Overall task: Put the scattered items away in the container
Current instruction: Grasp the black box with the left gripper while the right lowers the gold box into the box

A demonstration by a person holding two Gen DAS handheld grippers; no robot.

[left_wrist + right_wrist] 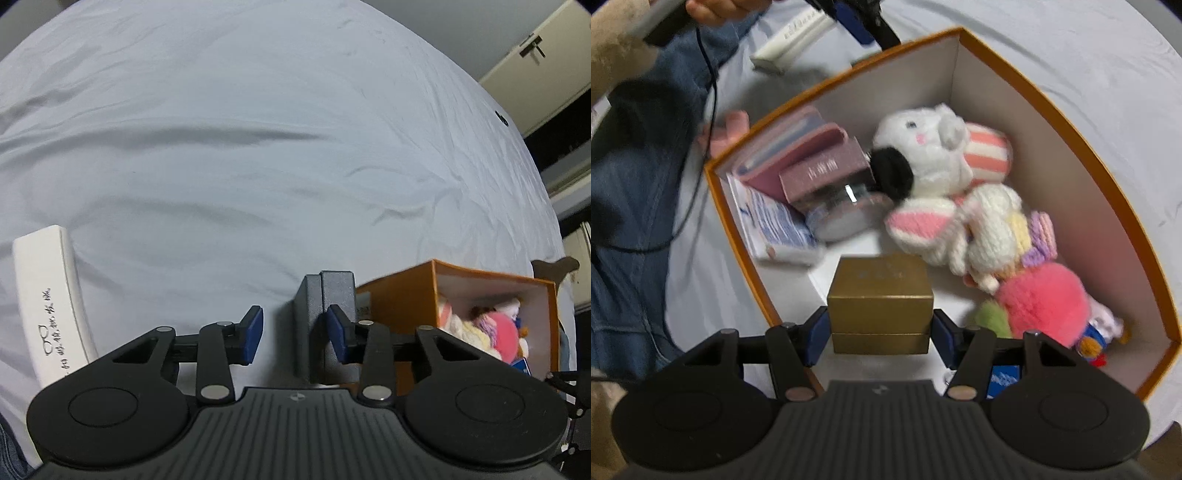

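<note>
The orange box (pixel 1027 96) is your container, and your right gripper (pixel 879 328) hangs over its near end with the gold box (pixel 881 295) clamped between its jaws, both pads pressed on its sides. Below and ahead of those jaws the floor of the container is bare; beyond that lie the plush rabbit (pixel 923 155) and the pink pompom toy (pixel 1045 299) to the right, and the pink books (pixel 809 155) with a round tin (pixel 846 214) to the left. If you let go high, I judge the gold box may tip onto the toys or knock the tin. The near wall sits just under the left pad, so a drift that way could catch the rim.

Your left gripper (pixel 295 332) stands with its jaws partly apart and nothing pressed between them. The grey case (pixel 325 317) stands upright against the orange wall, its edge in the gap by the right pad. Closing off-centre could topple it. The white glasses case (pixel 51 310) lies well left of the jaws on the sheet (pixel 258 147), which offers ample open room ahead.
</note>
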